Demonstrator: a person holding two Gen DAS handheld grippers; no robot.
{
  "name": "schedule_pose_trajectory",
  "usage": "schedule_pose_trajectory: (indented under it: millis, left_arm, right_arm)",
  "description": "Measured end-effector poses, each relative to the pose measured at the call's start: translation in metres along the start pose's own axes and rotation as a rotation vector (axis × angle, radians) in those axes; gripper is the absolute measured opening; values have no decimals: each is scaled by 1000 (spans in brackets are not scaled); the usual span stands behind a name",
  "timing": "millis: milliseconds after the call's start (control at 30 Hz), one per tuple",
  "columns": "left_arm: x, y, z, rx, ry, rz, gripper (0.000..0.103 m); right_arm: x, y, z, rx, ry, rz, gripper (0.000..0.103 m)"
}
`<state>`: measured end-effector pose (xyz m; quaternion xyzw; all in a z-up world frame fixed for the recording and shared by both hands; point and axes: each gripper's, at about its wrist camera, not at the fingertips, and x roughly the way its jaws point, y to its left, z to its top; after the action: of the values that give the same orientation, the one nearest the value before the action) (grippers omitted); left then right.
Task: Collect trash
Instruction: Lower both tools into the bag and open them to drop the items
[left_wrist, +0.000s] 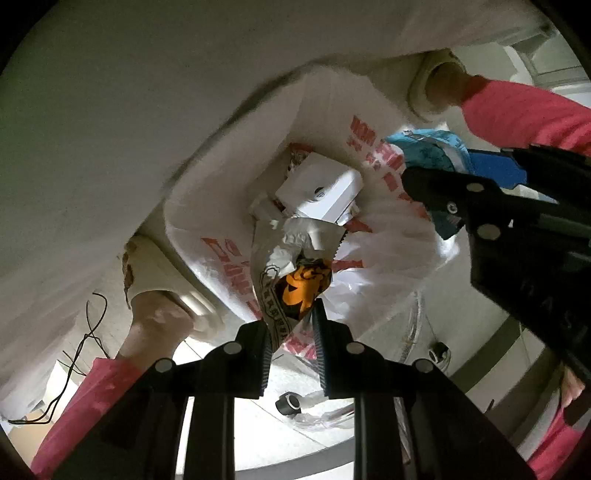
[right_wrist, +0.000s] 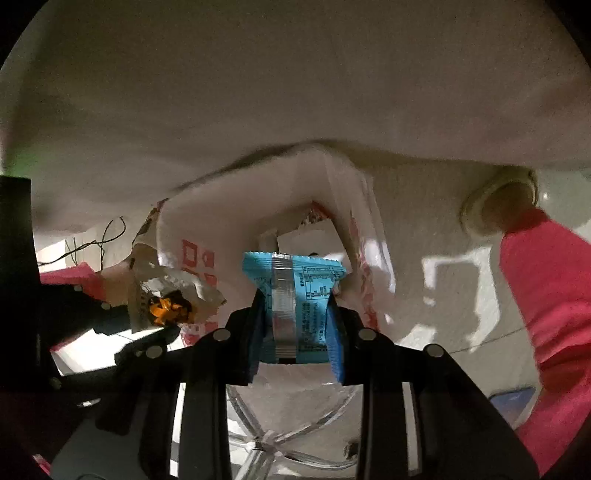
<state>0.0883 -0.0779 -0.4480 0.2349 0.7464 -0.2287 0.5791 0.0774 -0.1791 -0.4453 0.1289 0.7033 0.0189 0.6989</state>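
Observation:
My left gripper (left_wrist: 291, 325) is shut on a crumpled silver and orange wrapper (left_wrist: 295, 269), held over the mouth of a white plastic trash bag with red print (left_wrist: 221, 258). My right gripper (right_wrist: 295, 314) is shut on a blue snack wrapper (right_wrist: 295, 295), also at the bag's (right_wrist: 229, 221) opening. The right gripper with the blue wrapper (left_wrist: 424, 151) shows at the right of the left wrist view. The left gripper's wrapper (right_wrist: 170, 302) shows at the left of the right wrist view. White boxes (left_wrist: 317, 184) lie inside the bag.
A person in white with pink sleeves (left_wrist: 524, 110) stands over the bag. A clear plastic stand (right_wrist: 288, 424) holds the bag. A black cable (left_wrist: 85, 339) lies at the left. A small black cap (left_wrist: 288, 402) rests on the light tiled floor (left_wrist: 295, 443).

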Motion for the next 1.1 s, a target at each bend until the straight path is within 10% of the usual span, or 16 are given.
schedule_pose_trajectory:
  millis: [433, 567, 1100]
  left_arm:
    - [21, 5, 8, -16, 62, -8, 25]
    - [23, 6, 10, -27, 73, -10, 55]
    - [-22, 14, -12, -95, 7, 52, 66]
  right_arm:
    - [23, -16, 11, 80, 44, 45, 31]
    - [24, -14, 9, 78, 26, 20, 64]
    - [-10, -6, -3, 39, -7, -45, 65]
